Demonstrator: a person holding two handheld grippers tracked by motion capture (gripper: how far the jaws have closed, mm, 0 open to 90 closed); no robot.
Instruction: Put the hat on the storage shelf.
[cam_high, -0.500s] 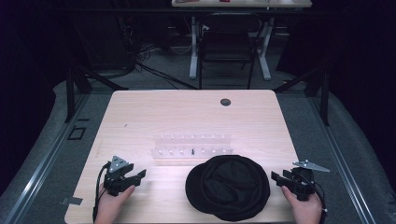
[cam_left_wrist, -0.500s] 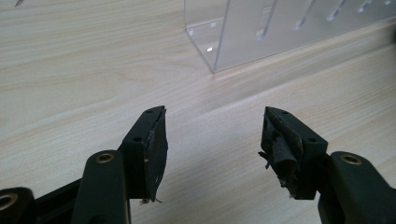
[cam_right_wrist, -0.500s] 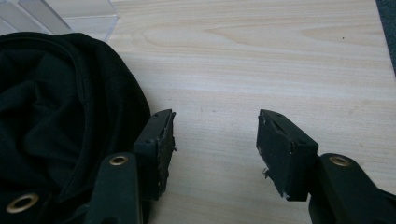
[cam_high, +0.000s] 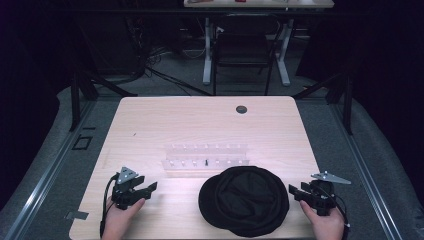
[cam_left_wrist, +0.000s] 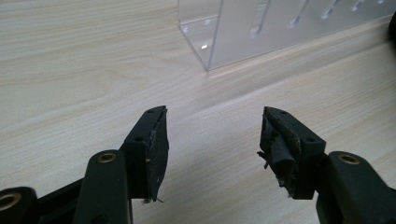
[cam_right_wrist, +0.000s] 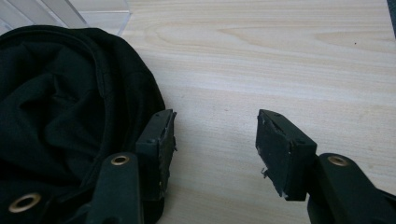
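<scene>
A black cloth cap (cam_high: 245, 200) lies crumpled near the table's front edge, right of centre. Behind it stands a clear acrylic rack (cam_high: 206, 159) with a row of small holes and one dark pin. My left gripper (cam_high: 150, 187) rests open on the wood at the front left, pointing toward the cap, with nothing between its jaws; in the left gripper view (cam_left_wrist: 212, 140) the rack's corner (cam_left_wrist: 219, 37) lies ahead. My right gripper (cam_high: 294, 192) rests open just right of the cap. In the right gripper view (cam_right_wrist: 215, 144) the cap (cam_right_wrist: 65, 107) sits against the left jaw.
The light wooden table (cam_high: 200, 125) has a round dark cable hole (cam_high: 241, 109) near its far edge. A chair (cam_high: 242, 50) and desk legs stand beyond the table on grey floor. Bare wood lies between rack and far edge.
</scene>
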